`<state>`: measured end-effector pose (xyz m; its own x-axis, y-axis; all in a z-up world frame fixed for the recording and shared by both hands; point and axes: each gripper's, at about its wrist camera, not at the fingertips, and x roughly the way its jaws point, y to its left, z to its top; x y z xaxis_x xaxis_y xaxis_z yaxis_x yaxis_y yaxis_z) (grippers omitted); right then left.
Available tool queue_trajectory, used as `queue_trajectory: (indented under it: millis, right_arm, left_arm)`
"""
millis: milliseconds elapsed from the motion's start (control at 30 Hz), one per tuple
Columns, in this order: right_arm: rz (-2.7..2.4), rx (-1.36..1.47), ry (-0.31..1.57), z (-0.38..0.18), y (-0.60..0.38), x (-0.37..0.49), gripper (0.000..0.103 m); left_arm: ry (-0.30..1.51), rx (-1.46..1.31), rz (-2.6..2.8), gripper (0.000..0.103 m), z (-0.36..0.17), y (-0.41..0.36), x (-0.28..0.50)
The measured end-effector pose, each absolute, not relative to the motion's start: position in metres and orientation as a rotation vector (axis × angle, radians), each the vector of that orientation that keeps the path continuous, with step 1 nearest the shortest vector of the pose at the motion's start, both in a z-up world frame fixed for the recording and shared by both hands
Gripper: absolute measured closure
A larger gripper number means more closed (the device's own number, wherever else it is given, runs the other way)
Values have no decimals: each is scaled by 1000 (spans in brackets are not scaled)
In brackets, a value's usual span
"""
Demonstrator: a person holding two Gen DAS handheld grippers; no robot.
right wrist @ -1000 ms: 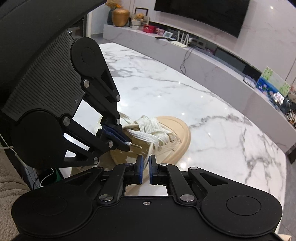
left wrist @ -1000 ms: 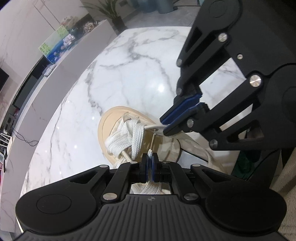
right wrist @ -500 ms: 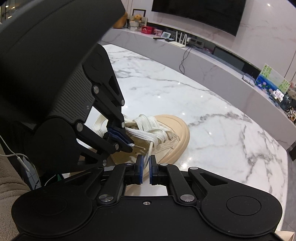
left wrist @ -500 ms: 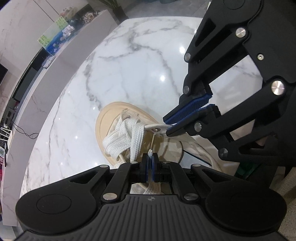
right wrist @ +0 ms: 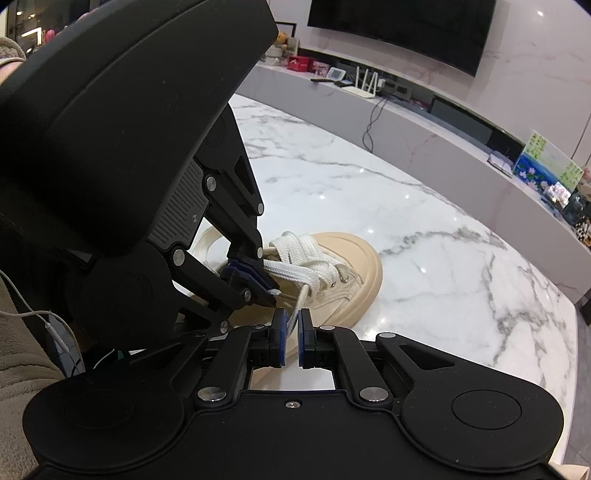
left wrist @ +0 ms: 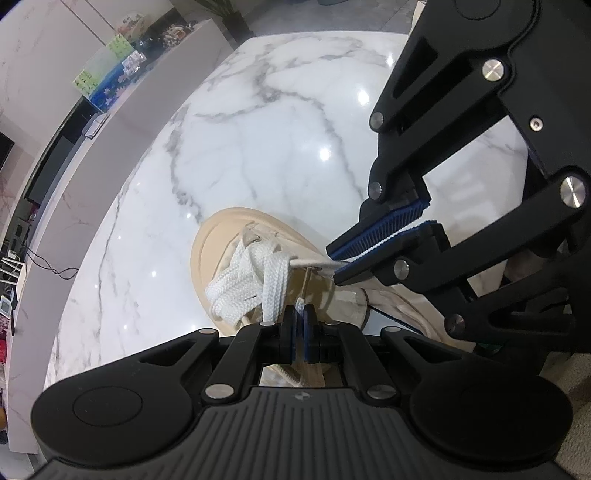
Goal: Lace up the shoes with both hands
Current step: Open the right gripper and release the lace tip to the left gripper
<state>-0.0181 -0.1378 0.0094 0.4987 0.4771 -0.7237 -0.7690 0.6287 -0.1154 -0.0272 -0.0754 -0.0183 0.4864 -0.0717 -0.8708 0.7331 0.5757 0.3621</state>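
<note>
Left tongs (left wrist: pixel 300 314) now nearer the right tongs (right wrist: pixel 290 325), both clamped on white lace (left wrist: pixel 258 280) over the beige shoe (right wrist: pixel 347 266); threading into the next eyelet likely imminent.

Glossy white marble table (right wrist: pixel 424 266) with grey veins. Beyond it, long pale grey stone ledge (right wrist: pixel 424 125) carrying white router (right wrist: pixel 364 86), red boxes (right wrist: pixel 299 63), blue flower-printed box (right wrist: pixel 543 162). Above, wide black television (right wrist: pixel 402 29).

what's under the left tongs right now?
The beige shoe with its white lace, one strand pinched in the left tongs. The tongs' body covers the shoe's heel end.
</note>
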Motion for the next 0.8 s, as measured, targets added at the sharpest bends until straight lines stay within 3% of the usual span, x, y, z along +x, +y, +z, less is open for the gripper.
queue_trajectory:
  millis: [467,800]
  right_arm:
    - [806,-478,681,19,-146,-24,99]
    - [843,-656,658,9,-149,-19,99]
  left_arm:
    - [892,844,-612,99,-11,-82,-26]
    - [892,855,-634,99,-13,-86,-19]
